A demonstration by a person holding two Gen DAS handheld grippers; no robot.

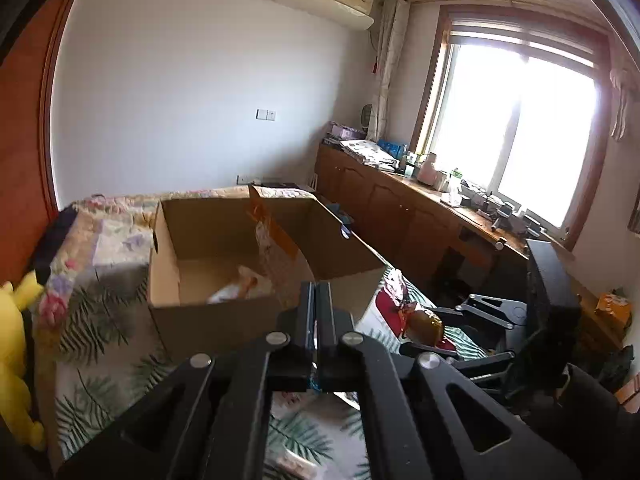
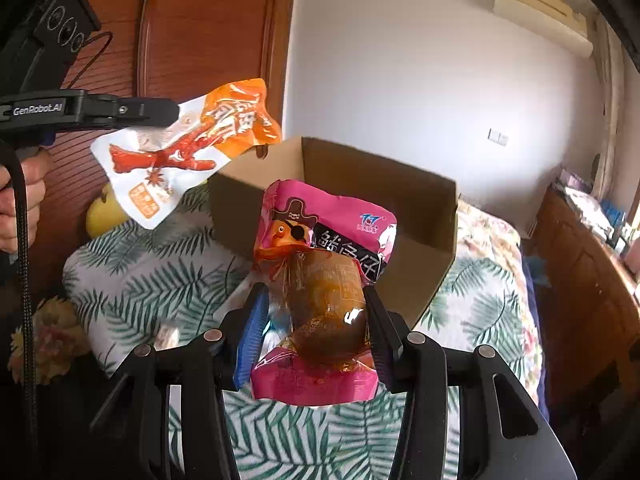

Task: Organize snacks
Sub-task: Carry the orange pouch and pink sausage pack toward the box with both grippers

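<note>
The left gripper [image 2: 174, 114] pinches an orange-and-white crinkled snack packet [image 2: 188, 148]; the right gripper [image 2: 316, 320] clamps a pink plastic snack pouch [image 2: 324, 248], both above the leaf-patterned bed [image 2: 160, 280] near the open brown cardboard box [image 2: 436, 248].

Light: I see daylight pouring through the window [image 1: 516, 132], blown out white.
Shadows: soft, on the bedspread [image 2: 160, 280].
Blur: the cardboard box [image 2: 360, 184] edges smear slightly.
Edges: fisheye bending, dark corner vignette.
</note>
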